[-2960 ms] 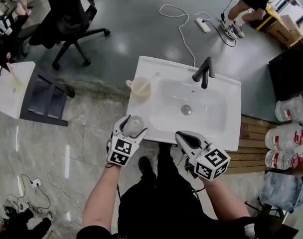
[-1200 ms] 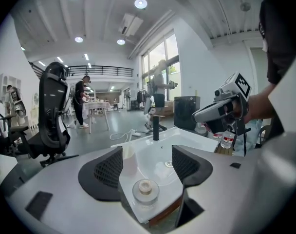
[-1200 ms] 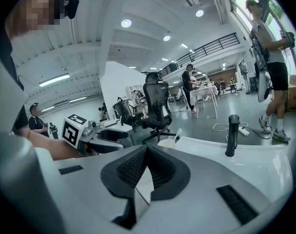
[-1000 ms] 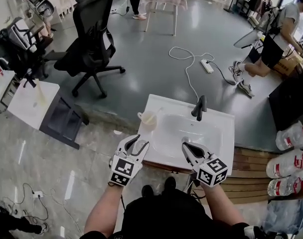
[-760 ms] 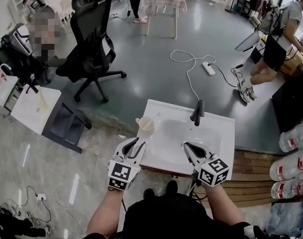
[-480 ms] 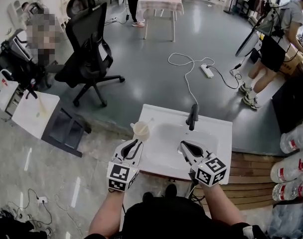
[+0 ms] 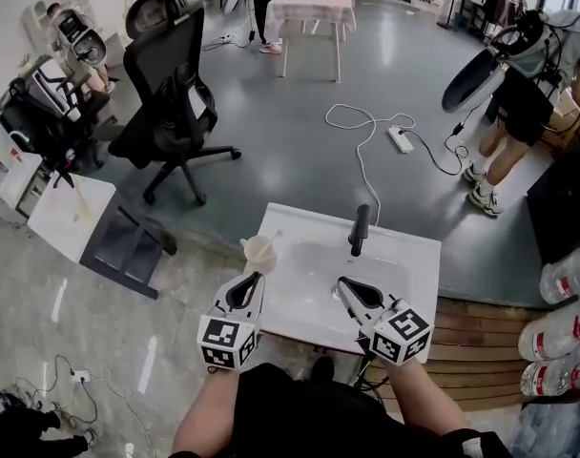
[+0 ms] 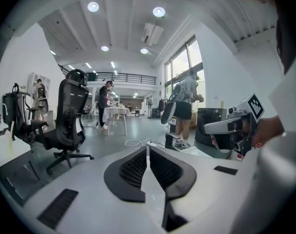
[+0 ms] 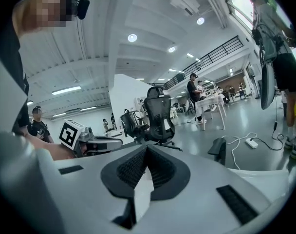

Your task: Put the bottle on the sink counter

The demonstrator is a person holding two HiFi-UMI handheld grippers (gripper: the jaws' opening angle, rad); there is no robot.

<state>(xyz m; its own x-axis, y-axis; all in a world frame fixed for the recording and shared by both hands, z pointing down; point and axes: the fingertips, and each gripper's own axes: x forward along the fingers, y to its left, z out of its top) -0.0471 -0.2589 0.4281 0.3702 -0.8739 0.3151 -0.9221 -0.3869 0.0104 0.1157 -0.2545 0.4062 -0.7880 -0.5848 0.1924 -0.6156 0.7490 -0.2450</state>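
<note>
1. The left claw (image 7: 256,277) has just been closing and its jaws now meet on nothing. The right claw (image 7: 341,282) is likewise pinched together and empty. Both hover at the worktop (image 7: 419,256) near edge.
2. No view shows the bottle. Only a translucent cup (image 7: 259,252) stands at the far-left corner. The bottle probably sits hidden beneath the left claw.
3. Risk: a blind sweep of that claw could knock the unseen bottle off the near edge.

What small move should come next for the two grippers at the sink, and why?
Probably draw both back from the sink and rest. The left gripper, whose jaws have just been closing, and the right gripper are both shut on nothing near its front edge. I see only a cup on the sink, no bottle.
</note>
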